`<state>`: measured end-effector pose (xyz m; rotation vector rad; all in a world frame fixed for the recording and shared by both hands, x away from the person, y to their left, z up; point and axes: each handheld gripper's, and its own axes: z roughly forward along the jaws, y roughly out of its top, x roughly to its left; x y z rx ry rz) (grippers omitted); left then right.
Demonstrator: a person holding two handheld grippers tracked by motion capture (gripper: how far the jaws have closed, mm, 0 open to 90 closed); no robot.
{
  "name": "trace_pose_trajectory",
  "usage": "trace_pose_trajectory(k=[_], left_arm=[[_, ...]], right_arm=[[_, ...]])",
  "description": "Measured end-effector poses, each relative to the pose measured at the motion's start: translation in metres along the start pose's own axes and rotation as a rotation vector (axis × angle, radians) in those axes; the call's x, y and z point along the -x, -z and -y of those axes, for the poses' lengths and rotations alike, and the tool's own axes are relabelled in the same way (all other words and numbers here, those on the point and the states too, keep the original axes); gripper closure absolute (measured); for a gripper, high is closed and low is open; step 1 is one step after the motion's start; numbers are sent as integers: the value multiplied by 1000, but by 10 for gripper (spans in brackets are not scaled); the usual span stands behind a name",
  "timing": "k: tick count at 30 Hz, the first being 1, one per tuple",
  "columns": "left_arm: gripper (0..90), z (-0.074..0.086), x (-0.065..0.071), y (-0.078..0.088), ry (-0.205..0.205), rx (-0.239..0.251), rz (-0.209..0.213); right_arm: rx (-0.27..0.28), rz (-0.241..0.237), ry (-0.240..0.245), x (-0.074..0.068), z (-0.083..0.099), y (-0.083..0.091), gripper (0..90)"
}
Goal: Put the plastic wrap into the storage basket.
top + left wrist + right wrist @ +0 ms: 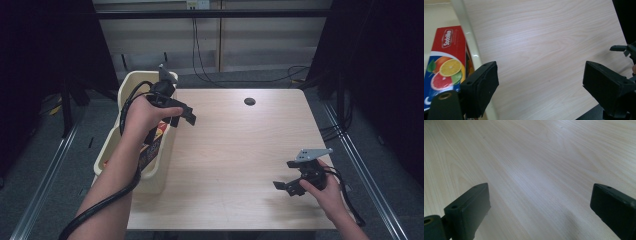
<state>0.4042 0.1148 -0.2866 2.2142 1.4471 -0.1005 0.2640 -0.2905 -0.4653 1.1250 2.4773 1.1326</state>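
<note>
My left gripper (183, 119) hangs over the right rim of a cream plastic bin (131, 80) at the table's left edge. Its jaws are open with nothing between them. In the left gripper view the gripper (540, 72) frames bare wood, with the bin's rim (471, 37) at the left. Inside the bin lies a red and blue box printed with citrus fruit (446, 62), partly hidden under my forearm in the high view (150, 150). My right gripper (285, 175) rests low near the table's front right, open and empty, its jaws (539, 192) spread over bare wood.
The light wooden table (240, 150) has a dark round cable hole (249, 101) near its far edge. Cables run along the floor behind and to the right. Metal rails flank the table on both sides.
</note>
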Motion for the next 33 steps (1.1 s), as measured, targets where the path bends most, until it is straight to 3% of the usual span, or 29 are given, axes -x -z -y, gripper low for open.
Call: trace_pose_trajectory(k=[13,14,19,28,33], left_arm=[[134,6,20,-26,-51,-3,37],[134,7,21,-29,-74,-9,41],[137,12,28,-39,-100,-8,49],[138,22,31,-63,-107,-14,96],[138,25,31,-72,-114,-9,91]], right_arm=[[2,-4,4,-1,0,-1,27],[2,-4,5,-1,0,-1,27],[2,-3,4,-1,0,-1,27],[-2,-6,7,-1,0,-1,27],[-5,-1,9,-1,0,-1,28]])
